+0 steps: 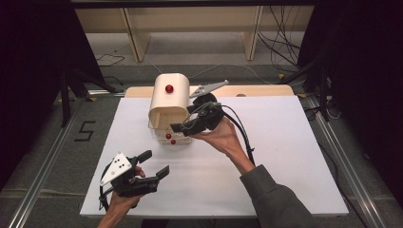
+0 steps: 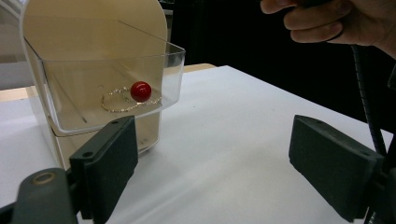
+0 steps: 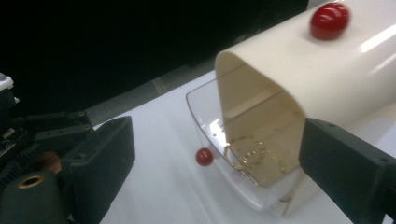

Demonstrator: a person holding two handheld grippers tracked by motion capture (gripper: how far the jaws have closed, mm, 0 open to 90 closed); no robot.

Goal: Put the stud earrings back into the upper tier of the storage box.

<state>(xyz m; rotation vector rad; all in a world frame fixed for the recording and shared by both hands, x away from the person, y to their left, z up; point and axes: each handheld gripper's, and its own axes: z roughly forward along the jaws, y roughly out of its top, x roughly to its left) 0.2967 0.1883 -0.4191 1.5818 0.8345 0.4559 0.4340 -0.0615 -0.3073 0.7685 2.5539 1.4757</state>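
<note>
I am working at a small cream box (image 1: 168, 97) standing toward the far edge of the white tabletop (image 1: 285, 156), a little left of its middle, with its clear drawer (image 2: 140, 84) pulled out toward me and a thin gold chain (image 2: 122, 100) lying on the drawer floor behind the red knob (image 2: 140, 91). What I am worrying about most is the box itself: it looks light, and if my right tongs (image 1: 187, 124) are pushing or hooking the drawer off its line, the whole box could be sliding or tipping on the smooth tabletop rather than the drawer moving. The drawer is also hanging well out, so a further pull could be bringing it free and spilling the chain. The chain is fine and looped, so a coarse pinch could be snagging one strand or missing it altogether against the slick plastic. The right tongs are standing wide open right at the drawer's front and holding nothing; I cannot tell whether a jaw is touching the rim. The left tongs (image 1: 157, 164) are hovering over the near left part of the tabletop, well apart from the box, also spread wide and empty, so nothing is steadying the box at the moment.
</note>
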